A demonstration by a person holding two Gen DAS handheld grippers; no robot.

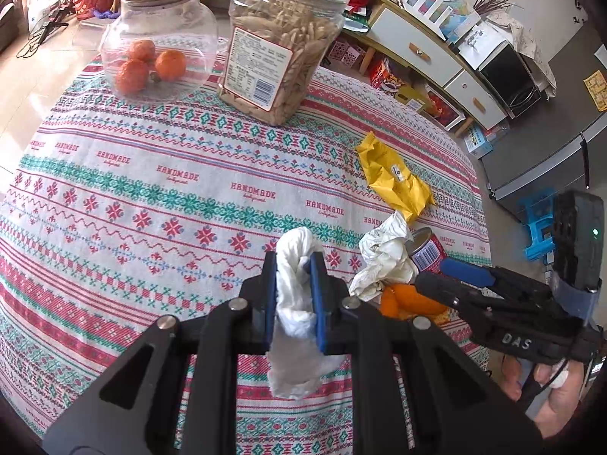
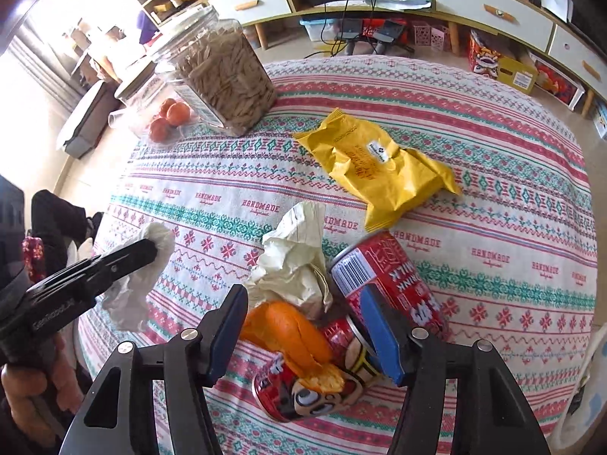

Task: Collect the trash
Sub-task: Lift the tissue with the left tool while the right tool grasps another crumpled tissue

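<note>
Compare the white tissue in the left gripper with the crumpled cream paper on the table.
The white tissue is clamped in the left gripper and hangs limp; the cream paper lies loose on the tablecloth. The tissue looks soft and bright white, the paper stiffer and yellowish. Both are crumpled.

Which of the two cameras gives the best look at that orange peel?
The right wrist view: the orange peel lies in plain sight between the open right gripper fingers. The left wrist view shows only a sliver behind the right gripper.
</note>
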